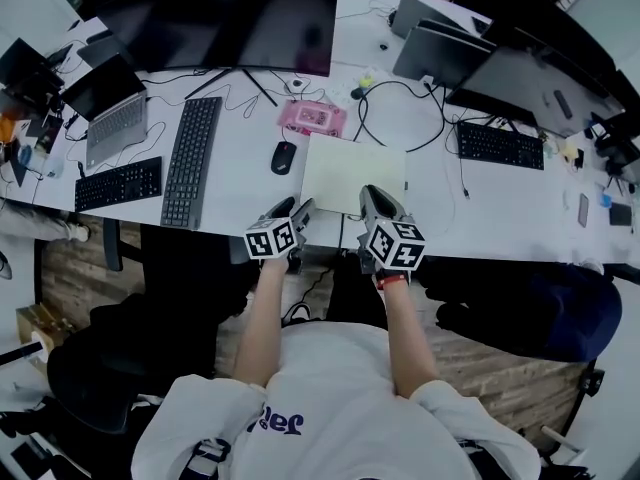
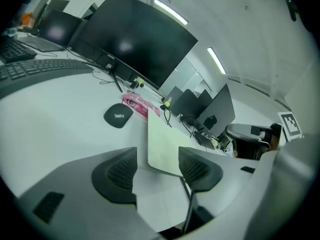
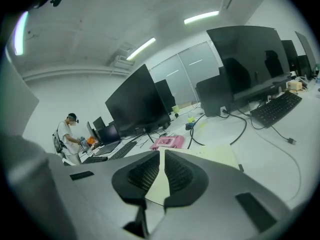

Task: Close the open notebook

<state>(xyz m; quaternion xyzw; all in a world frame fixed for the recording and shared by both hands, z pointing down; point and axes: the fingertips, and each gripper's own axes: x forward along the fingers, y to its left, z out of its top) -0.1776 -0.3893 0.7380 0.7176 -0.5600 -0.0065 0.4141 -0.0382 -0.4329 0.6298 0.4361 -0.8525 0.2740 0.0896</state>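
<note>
Just one mark reads — "ThinkPad", on the mouse [image 2: 118, 116].

Head view — set above the person [image 1: 330, 408], facing steeply down; the desk [image 1: 250, 183] fills the upper half of the frame, seen from some way off. Left gripper view, right gripper view — low, close over the desk edge, facing across it. Shared by all three: notebook [image 1: 352, 173], pink case [image 1: 312, 118], large monitor [image 1: 220, 18].
</note>
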